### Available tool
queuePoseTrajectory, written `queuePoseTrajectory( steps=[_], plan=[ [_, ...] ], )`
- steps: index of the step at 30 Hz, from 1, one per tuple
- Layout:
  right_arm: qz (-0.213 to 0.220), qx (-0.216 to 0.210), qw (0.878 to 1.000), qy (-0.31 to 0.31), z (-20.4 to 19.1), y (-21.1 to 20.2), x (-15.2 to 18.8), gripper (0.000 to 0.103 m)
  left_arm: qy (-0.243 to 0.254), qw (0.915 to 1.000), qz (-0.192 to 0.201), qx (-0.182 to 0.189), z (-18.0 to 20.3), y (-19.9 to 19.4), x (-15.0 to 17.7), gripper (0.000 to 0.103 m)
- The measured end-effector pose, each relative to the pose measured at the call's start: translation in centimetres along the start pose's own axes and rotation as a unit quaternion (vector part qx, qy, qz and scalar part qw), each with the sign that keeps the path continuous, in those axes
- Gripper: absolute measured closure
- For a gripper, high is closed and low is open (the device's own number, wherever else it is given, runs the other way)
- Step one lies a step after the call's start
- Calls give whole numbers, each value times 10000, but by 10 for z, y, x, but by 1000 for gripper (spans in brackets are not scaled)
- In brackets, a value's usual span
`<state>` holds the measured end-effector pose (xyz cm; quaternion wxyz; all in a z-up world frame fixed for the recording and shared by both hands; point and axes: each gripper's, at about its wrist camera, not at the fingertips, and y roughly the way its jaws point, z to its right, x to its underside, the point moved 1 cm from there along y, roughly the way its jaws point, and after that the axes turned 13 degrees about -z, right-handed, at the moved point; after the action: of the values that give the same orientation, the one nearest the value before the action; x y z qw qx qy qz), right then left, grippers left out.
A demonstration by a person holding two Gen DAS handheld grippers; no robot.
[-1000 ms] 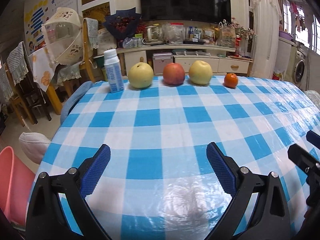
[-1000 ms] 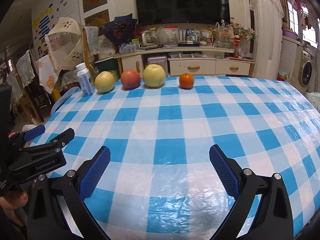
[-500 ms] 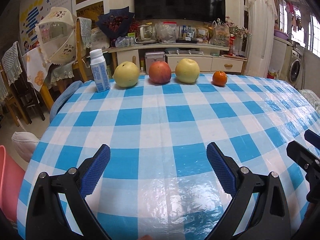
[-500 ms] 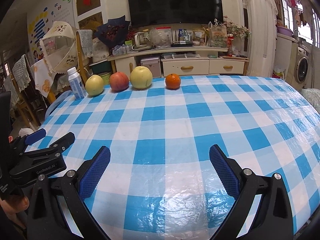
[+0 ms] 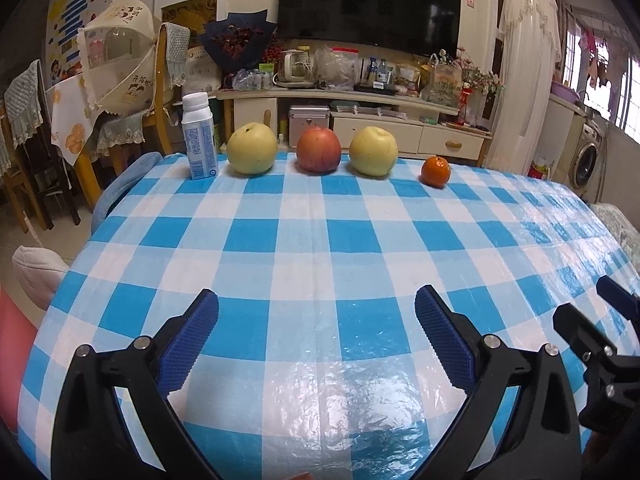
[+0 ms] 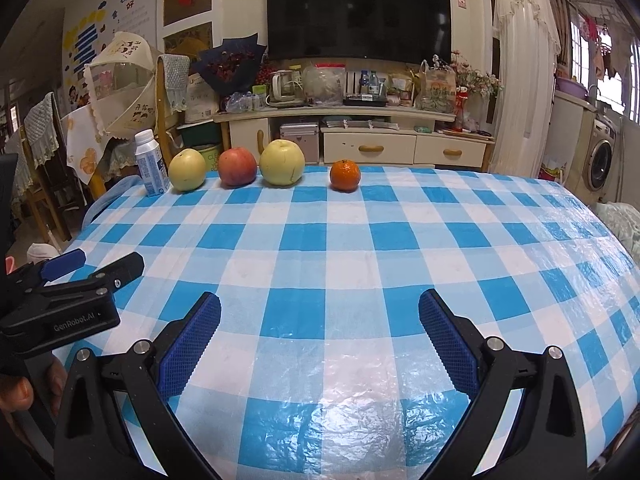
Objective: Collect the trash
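Observation:
A white and blue milk bottle (image 5: 199,139) stands upright at the far left end of the checked table (image 5: 320,236), also seen in the right wrist view as the bottle (image 6: 150,164). My left gripper (image 5: 316,336) hovers open over the near part of the table, far from the bottle, with nothing between its fingers. My right gripper (image 6: 319,340) is open too, empty, beside the left one. The right gripper (image 5: 596,320) shows at the right edge of the left wrist view; the left gripper (image 6: 96,266) shows at the left of the right wrist view.
A row of fruit lines the far edge: a yellow pear (image 5: 252,153), a red apple (image 5: 319,155), a second pear (image 5: 373,151) and an orange (image 5: 435,171). A pink bin (image 5: 12,356) sits low at the left. Chairs and a TV cabinet (image 5: 360,128) stand behind.
Both grippers have drawn back and risen slightly, so the fruit row and bottle look farther off. The left view has swung a little to the left. Jaws stay open.

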<state>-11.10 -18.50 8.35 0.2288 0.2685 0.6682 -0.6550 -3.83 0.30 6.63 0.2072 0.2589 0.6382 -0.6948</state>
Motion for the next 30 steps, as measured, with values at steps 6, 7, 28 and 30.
queuePoseTrajectory(
  steps=[6, 7, 28, 30],
  plan=[
    [28, 51, 9999, -105, -6, 2, -1, 5, -179, 9998, 35, 113, -9, -2, -2, 4],
    [44, 55, 9999, -130, -8, 2, -1, 5, -210, 9997, 58, 116, -10, -2, -2, 4],
    [60, -7, 9985, -536, -27, 7, 0, 5, -149, 9991, 362, -161, -19, -10, -3, 4],
    [63, -1, 9984, -569, -28, 7, 0, 5, -120, 9992, 363, -150, -18, -10, -3, 4]
  ],
)
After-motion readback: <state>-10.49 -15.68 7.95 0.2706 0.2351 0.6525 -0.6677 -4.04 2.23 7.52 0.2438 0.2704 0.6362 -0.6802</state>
